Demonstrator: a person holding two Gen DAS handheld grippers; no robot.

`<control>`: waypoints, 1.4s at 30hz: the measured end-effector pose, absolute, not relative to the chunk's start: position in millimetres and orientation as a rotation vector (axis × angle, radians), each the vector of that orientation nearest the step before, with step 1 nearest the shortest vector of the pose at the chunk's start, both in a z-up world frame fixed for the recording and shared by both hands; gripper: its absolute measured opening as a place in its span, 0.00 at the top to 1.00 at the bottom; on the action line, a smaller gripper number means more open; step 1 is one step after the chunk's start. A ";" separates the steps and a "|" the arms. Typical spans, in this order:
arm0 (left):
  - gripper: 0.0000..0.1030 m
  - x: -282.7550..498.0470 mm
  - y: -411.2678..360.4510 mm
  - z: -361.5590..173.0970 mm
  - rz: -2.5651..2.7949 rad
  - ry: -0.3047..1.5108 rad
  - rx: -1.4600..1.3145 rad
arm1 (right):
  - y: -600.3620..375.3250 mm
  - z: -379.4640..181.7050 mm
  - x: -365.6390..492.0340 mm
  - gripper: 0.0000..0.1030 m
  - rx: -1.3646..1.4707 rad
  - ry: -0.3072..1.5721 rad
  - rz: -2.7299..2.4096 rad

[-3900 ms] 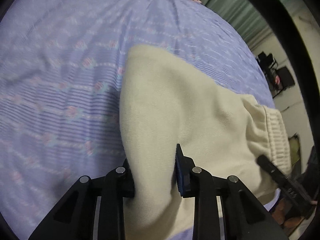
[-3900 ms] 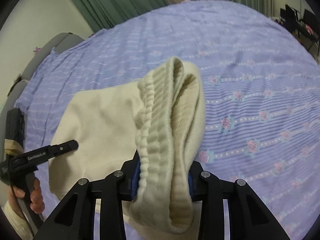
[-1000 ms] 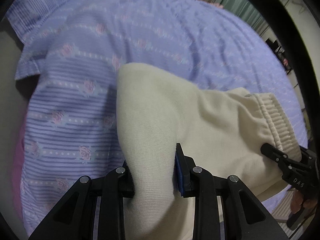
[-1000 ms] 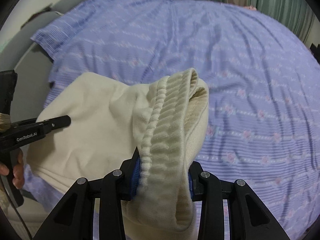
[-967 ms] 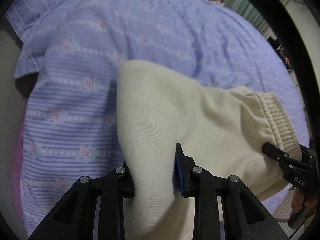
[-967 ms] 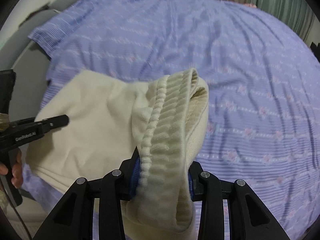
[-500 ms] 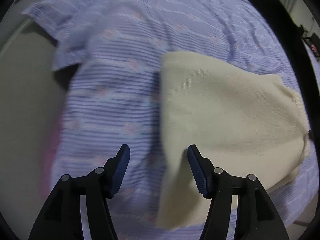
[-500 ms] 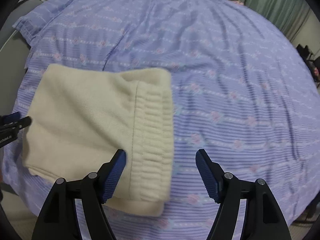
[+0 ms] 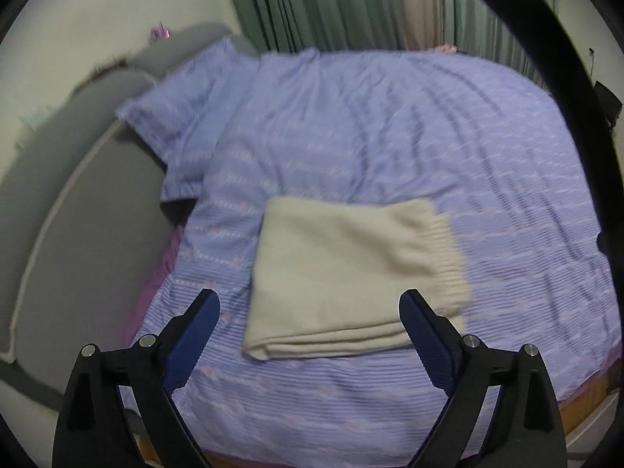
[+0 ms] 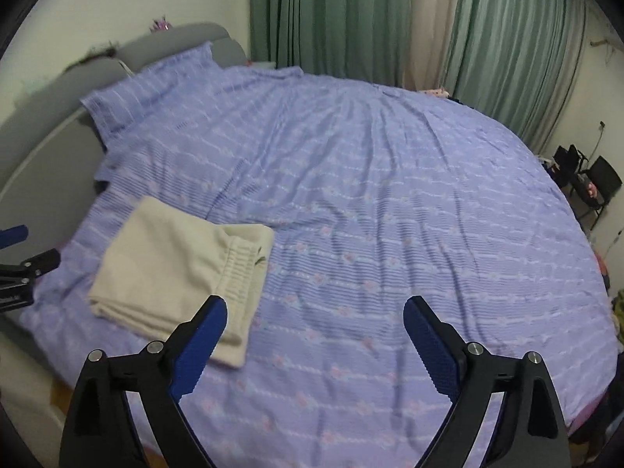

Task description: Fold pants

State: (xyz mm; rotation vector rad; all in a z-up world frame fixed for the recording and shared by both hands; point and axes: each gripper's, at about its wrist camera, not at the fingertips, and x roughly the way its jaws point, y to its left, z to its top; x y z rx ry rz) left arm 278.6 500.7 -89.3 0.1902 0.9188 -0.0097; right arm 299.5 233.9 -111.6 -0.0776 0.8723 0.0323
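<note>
Cream pants lie folded; both grippers let go

Black arms with blue pads fill the bottom of each view. The left gripper (image 9: 308, 327) has its fingers (image 9: 195, 331) spreading wide with nothing between them, and the right gripper (image 10: 314, 331) is opening the same way, equally empty.

Just beyond, the pants (image 9: 347, 273) rest as a flat, layered rectangle on the bed (image 10: 390, 214), lower centre of the left view and lower left of the right view, with the ribbed waistband (image 10: 241, 269) on the right-hand edge. The folding looks done, or nearly so; at most a little squaring of the edges seems left.

Farther back, a pillow (image 9: 183, 121) lies at upper left against a grey headboard (image 10: 175, 43), and green curtains (image 10: 331, 15) hang behind. Chairs (image 10: 585, 175) stand at far right, well apart. Nothing blocks the pants.
</note>
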 end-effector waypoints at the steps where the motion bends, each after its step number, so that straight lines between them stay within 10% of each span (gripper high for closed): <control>1: 0.03 265.8 484.3 -77.3 -0.010 0.899 0.185 | 222.6 -102.8 289.0 0.10 -0.080 0.857 0.044; 42: 0.00 47.9 178.0 38.3 -0.169 0.707 0.073 | -49.0 20.0 55.9 0.10 0.006 0.651 -0.010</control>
